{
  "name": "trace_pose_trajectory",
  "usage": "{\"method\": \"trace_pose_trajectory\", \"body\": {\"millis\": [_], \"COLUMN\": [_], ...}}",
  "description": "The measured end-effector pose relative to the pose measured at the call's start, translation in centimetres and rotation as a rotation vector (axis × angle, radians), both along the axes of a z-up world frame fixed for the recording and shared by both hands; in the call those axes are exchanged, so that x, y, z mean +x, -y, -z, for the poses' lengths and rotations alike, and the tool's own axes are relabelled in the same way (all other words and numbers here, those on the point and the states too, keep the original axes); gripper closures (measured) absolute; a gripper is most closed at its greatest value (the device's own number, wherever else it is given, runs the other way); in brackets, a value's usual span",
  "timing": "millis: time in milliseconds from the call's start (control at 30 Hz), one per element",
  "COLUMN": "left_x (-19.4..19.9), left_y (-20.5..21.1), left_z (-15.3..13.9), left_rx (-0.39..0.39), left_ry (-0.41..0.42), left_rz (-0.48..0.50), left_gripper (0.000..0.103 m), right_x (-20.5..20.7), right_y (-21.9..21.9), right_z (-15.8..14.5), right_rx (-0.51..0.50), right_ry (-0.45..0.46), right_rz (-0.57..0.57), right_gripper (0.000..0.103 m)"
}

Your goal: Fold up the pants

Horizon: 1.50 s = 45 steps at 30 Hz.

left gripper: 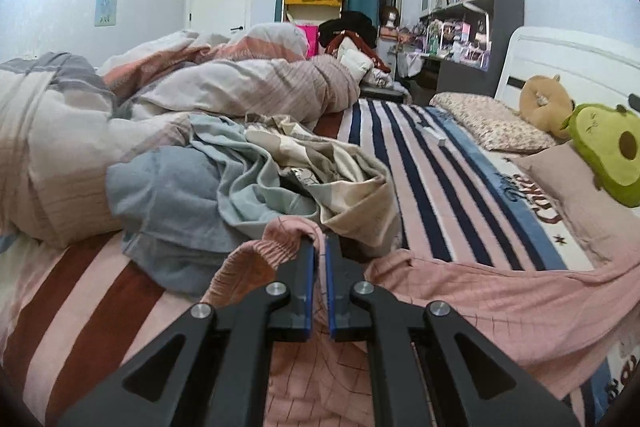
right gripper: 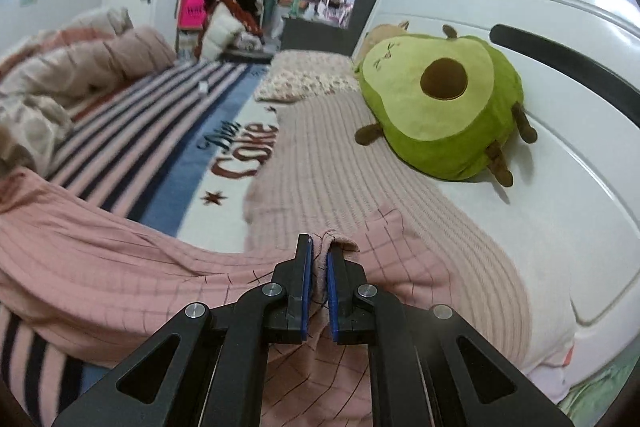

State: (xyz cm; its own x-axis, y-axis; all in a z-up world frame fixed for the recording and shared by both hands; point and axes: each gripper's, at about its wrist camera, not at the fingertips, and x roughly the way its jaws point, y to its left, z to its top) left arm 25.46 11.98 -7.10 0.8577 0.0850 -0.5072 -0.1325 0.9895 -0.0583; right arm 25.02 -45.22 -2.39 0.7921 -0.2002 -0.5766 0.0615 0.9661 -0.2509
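While you pinch the pink pants [left gripper: 460,303] at the elastic waistband with the left gripper [left gripper: 319,247] and a hem edge with the right gripper [right gripper: 319,251], they drape across the striped bed [left gripper: 420,163], likely stretched flat for folding.

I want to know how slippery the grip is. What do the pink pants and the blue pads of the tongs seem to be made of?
Pink pants: soft, thin woven or knit cloth, matte; it wrinkles and has a gathered stretch waistband.
Blue pads: probably rubber or a soft plastic, smooth and slightly glossy; flat strips on hard black fingers.
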Motion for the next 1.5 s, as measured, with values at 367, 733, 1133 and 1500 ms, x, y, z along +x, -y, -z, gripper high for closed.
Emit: {"method": "trace_pose_trajectory", "body": {"millis": [367,733,1133,1500], "left_x": [6.4,-0.6,1.3,4.5], "left_y": [0.4,2.3,9.4,11.6], "left_z": [2.6,-1.9,5.4,8.2], "left_rx": [0.051,0.1,-0.01,0.018], "left_ry": [-0.069,-0.045,-0.248,-0.316], "left_rz": [-0.012,0.167,0.414,0.467], "left_gripper": [0.094,0.047,0.048,0.06], "right_x": [6.7,1.3,2.3,5.0], "right_y": [-0.1,-4.3,-13.8,-11.9], "right_z": [4.2,-0.1,9.3,12.6], "right_rx": [-0.065,0.014,0.284,0.341], "right_ry": [-0.183,-0.15,-0.363,-0.386], "right_rz": [-0.002,-0.148,-0.468,-0.404], "right_gripper": [0.083,0.049,0.094,0.094]}}
